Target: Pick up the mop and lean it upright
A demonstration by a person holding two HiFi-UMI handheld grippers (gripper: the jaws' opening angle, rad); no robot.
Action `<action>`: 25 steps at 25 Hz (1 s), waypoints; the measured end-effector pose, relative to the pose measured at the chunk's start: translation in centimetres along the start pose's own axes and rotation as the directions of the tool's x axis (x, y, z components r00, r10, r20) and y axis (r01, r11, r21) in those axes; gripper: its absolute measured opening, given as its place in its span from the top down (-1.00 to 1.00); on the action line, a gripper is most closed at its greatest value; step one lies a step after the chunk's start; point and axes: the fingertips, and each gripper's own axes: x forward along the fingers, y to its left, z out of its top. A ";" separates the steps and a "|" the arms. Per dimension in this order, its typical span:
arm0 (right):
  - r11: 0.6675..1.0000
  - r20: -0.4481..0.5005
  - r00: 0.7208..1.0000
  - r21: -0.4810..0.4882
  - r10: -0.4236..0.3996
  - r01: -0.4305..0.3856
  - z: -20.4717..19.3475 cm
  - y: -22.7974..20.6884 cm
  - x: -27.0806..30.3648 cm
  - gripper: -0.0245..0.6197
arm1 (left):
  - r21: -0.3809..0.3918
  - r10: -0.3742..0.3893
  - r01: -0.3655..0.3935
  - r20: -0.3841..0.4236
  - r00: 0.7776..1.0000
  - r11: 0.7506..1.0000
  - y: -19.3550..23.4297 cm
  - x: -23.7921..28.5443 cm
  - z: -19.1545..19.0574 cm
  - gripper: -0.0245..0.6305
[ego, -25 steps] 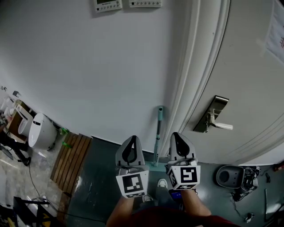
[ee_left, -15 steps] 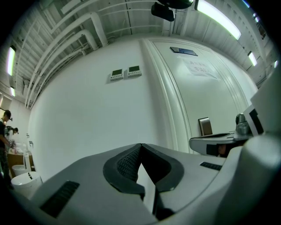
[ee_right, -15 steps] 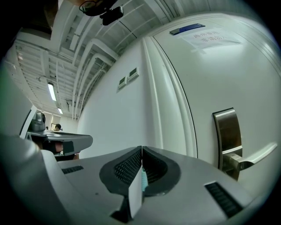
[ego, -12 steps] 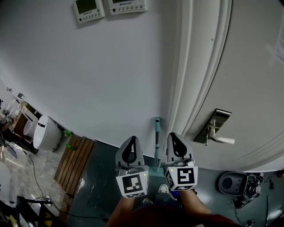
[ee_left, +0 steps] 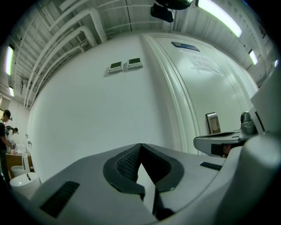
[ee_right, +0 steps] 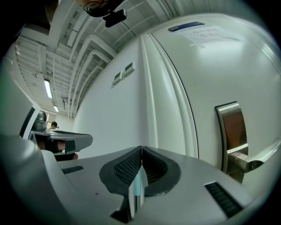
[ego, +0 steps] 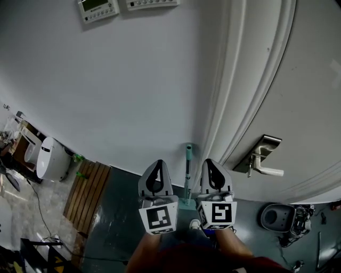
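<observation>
The mop stands upright, its teal handle [ego: 188,160] leaning where the white wall meets the door frame and its teal base [ego: 186,203] on the dark floor. My left gripper [ego: 156,166] is just left of the handle and my right gripper [ego: 214,163] just right of it; neither touches it. In the left gripper view the left gripper [ee_left: 140,145] is shut, tips together, nothing held. In the right gripper view the right gripper [ee_right: 141,148] is shut too; a teal sliver of the mop [ee_right: 138,186] shows through the slit below its tips.
A white door with a metal lever handle [ego: 262,160] is at the right. Two wall control panels [ego: 98,8] hang high up. A slatted wooden board [ego: 88,193] and a white bin [ego: 50,159] are at the left, a dark round device [ego: 277,217] on the floor at the right.
The head view has shifted a little; the control panels sit at a different height in the picture. Both grippers stay shut on either side of the standing mop.
</observation>
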 end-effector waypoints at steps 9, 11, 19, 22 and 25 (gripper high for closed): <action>0.999 -0.006 0.999 -0.007 -0.044 0.044 -0.7 1.3 1.6 0.87 | -0.010 -0.048 0.048 0.015 0.999 0.999 0.9 1.2 -0.2 0.88; 0.999 -0.025 0.999 -0.013 -0.046 0.045 -1.3 1.5 2.0 0.87 | -0.010 -0.054 0.055 0.017 0.998 0.998 1.0 1.4 -0.3 0.88; 1.000 -0.125 0.992 0.016 -0.005 0.007 -5.0 2.7 3.9 0.84 | -0.017 -0.045 0.045 0.011 0.999 0.999 2.2 1.5 -0.6 0.88; 0.999 -0.168 0.986 0.032 0.019 -0.014 -6.7 3.3 4.7 0.53 | -0.019 -0.036 0.037 0.018 0.999 0.999 2.7 1.5 -0.4 0.88; 1.000 -0.199 0.980 0.012 0.007 -0.005 -8.0 3.6 5.5 0.48 | -0.022 -0.030 0.030 0.014 0.999 0.999 3.1 1.4 -0.5 0.88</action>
